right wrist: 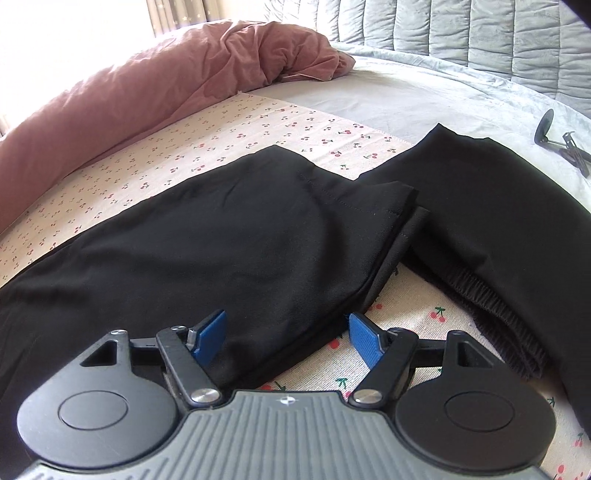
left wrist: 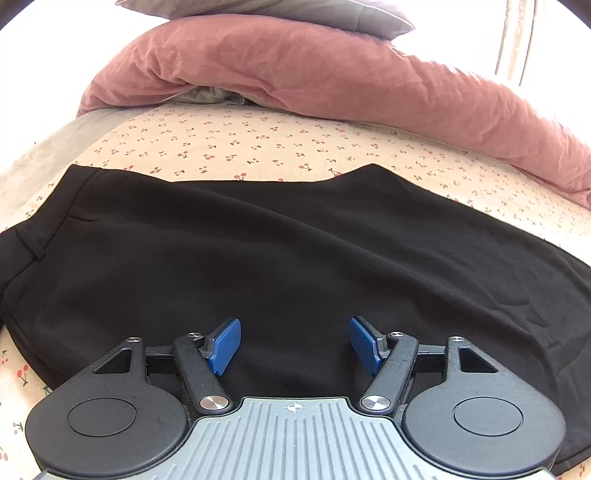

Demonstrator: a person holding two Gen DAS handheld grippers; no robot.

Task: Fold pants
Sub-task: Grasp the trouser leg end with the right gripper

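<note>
Left gripper: the left gripper (left wrist: pixel 295 345) hangs over the black pants (left wrist: pixel 280 258), blue pads (left wrist: pixel 224 345) spread well apart, jaws released, nothing pinched between them.
Right gripper: the right gripper (right wrist: pixel 286 341) sits at the 6 o'clock edge of its view, blue pads (right wrist: pixel 364 341) splayed wide, jaws released; the folded edge of the black pants (right wrist: pixel 229 240) runs through the gap but neither pad presses on it.
Pants, left view: lying flat on the cherry-print sheet (left wrist: pixel 258 144), stretching from 9 o'clock across to 3 o'clock, a belt loop and waistband edge showing at 9 o'clock.
Pants, right view: leg ends at centre, hems stacked with a stitched seam showing, the lower edge trailing toward 6 o'clock.
Second garment: another black garment (right wrist: pixel 491 206) lies at 3 o'clock, just beside the hems, with a gathered elastic band (right wrist: pixel 484 295) peeking out under its near edge.
Bedding: a pink duvet (left wrist: pixel 332 74) is heaped at 12 o'clock in the left view, with a grey pillow (left wrist: pixel 280 11) on top; in the right view the pink duvet sits at 10 to 11 o'clock.
Far side: a grey quilted headboard (right wrist: pixel 480 40) fills 1 o'clock, grey sheet (right wrist: pixel 388 96) below it.
Odd bit: a small black stand-like object (right wrist: pixel 554 142) lies on the grey sheet at 2 o'clock, too small to identify.
</note>
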